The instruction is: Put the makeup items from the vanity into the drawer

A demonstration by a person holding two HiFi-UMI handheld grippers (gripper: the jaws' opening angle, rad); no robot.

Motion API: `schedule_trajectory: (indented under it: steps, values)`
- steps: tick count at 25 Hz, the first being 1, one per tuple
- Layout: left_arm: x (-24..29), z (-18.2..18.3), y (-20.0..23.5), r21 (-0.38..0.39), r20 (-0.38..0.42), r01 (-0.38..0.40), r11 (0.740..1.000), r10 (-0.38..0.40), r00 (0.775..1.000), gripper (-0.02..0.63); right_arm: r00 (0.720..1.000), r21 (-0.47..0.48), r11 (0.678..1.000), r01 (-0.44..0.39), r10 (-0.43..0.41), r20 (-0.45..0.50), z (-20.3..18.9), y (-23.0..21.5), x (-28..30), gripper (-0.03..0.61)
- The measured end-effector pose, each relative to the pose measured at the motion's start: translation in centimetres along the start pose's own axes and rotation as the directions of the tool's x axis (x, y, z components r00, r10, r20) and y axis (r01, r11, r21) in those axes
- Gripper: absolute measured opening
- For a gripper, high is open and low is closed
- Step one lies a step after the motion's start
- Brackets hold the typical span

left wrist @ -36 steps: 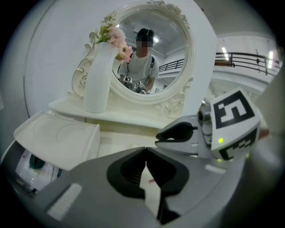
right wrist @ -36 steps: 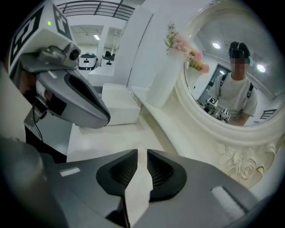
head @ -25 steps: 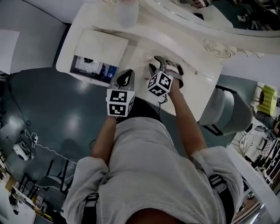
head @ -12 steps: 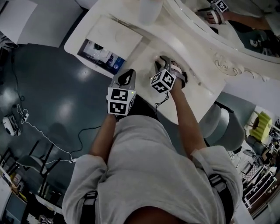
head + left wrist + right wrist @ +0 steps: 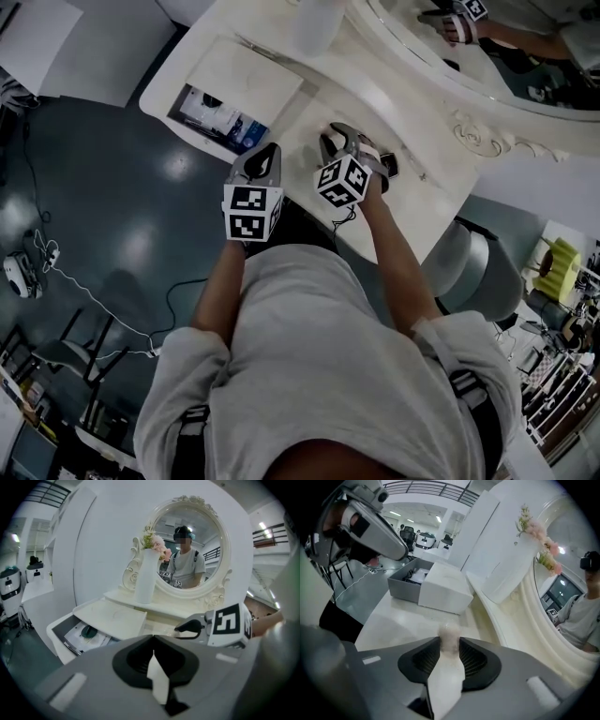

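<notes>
**Right gripper (image 5: 336, 139) clamped on a small pale makeup item (image 5: 450, 638) over the vanity top (image 5: 323, 98); drawer (image 5: 214, 124) open.**

Head view: both grippers are held over the front edge of the vanity top. The left gripper (image 5: 266, 157) is just beside the open drawer at the left end, and the right one is nearer the mirror (image 5: 487, 47). Left gripper view: its jaws are seen together. A dark round item (image 5: 87, 631) and printed sheets (image 5: 77, 643) are noted inside the drawer, and a white vase (image 5: 145, 576) of flowers stands before the mirror. Right gripper view: the jaws have just been closing, and the pads are pressed on the blurred, round-topped makeup item. It lies well apart from the drawer; whether it rests on the top cannot be told.
</notes>
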State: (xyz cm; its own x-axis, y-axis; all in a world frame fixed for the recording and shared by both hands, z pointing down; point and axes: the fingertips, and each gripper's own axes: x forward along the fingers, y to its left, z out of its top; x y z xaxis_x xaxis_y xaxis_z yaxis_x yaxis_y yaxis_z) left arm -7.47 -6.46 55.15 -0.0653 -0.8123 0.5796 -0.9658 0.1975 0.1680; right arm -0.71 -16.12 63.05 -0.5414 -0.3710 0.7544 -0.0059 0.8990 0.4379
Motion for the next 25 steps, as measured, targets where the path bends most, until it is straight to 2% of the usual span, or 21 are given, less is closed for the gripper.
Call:
schedule_trajectory:
  steps: [5,8,19,25]
  values:
    - [-0.9,0.8,1.5,-0.001,0.029,-0.021,1.000,0.021,0.999,0.003,0.994,0.104,0.993,-0.053,0.043,0.104,3.9,0.8,-1.7,0.130]
    - [-1.7,1.0,2.6,-0.014,0.041,-0.038,0.999,0.038,0.998,0.003,0.985,0.130,0.988,-0.082,0.060,0.164,6.6,1.3,-2.9,0.130]
    - [-4.7,1.9,8.8,-0.069,0.086,-0.120,0.990,0.126,0.988,0.003,0.951,0.080,0.987,-0.142,0.114,0.286,15.5,3.9,-3.7,0.129]
    - [-6.2,2.1,12.8,-0.102,0.098,-0.158,0.982,0.168,0.981,0.003,0.932,0.050,0.980,-0.191,0.166,0.322,20.1,6.0,-3.0,0.129]
